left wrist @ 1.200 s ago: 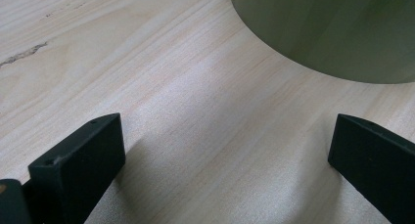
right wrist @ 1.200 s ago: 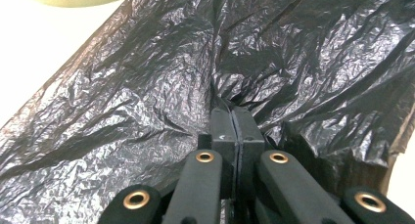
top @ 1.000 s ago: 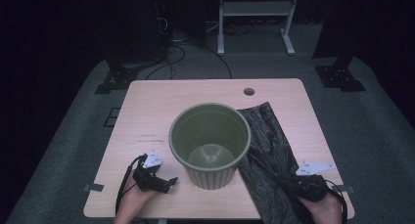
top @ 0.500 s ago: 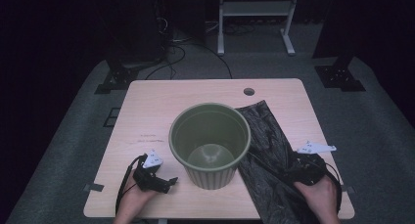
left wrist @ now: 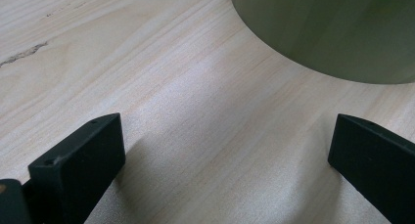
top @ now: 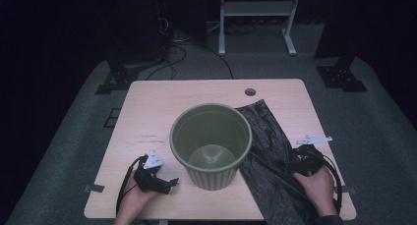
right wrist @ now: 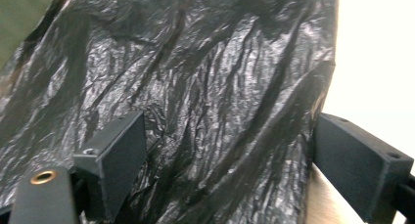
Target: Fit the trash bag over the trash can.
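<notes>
Two grippers waited by the green bin (top: 211,144) on the counter (top: 162,107). Right gripper (right wrist: 222,160) had just spread its fingers, over the flat black bag (top: 268,156) beside the bin, likely to grab it. Left gripper (top: 169,182) rested, fingers spread, holding nothing.

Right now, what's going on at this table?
A person works at a wooden table with a tool in each hand. A green bin stands upright mid-table, and a black plastic bag lies flat beside it, one edge against the bin. The right tool is over the bag; its jaws have just been opening and now stand wide with bag film between them, not pinched. The left tool rests open near the bin, holding nothing.
</notes>
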